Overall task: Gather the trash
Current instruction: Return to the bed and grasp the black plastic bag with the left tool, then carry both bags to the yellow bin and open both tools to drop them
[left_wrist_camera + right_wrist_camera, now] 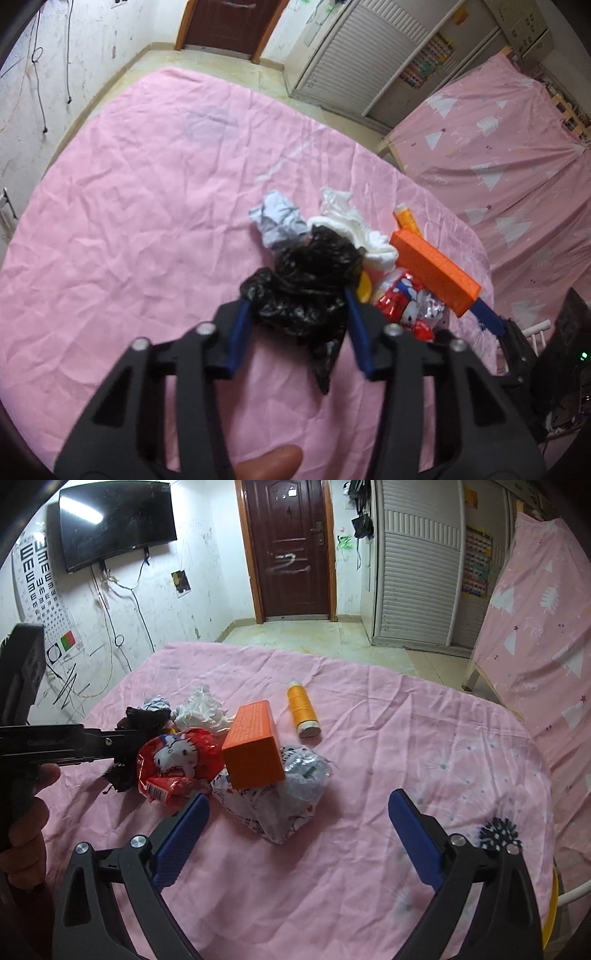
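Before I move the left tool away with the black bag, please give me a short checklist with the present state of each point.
1. Left tool closed on black bag: ok.
2. Bag clear of the sheet: cannot tell.
3. Red wrapper free of the bag: cannot tell, they touch.
4. Right tool open and empty: ok.
5. Orange block out of the left tool's path: ok, beside it.

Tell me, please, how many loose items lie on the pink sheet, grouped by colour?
Black: 1, crumpled black bag
White: 2, white tissue wad, printed paper ball
Orange/yellow: 2, orange block, yellow thread spool
Red: 1, red cartoon wrapper
Clear printed: 1, clear printed bag
Total: 7
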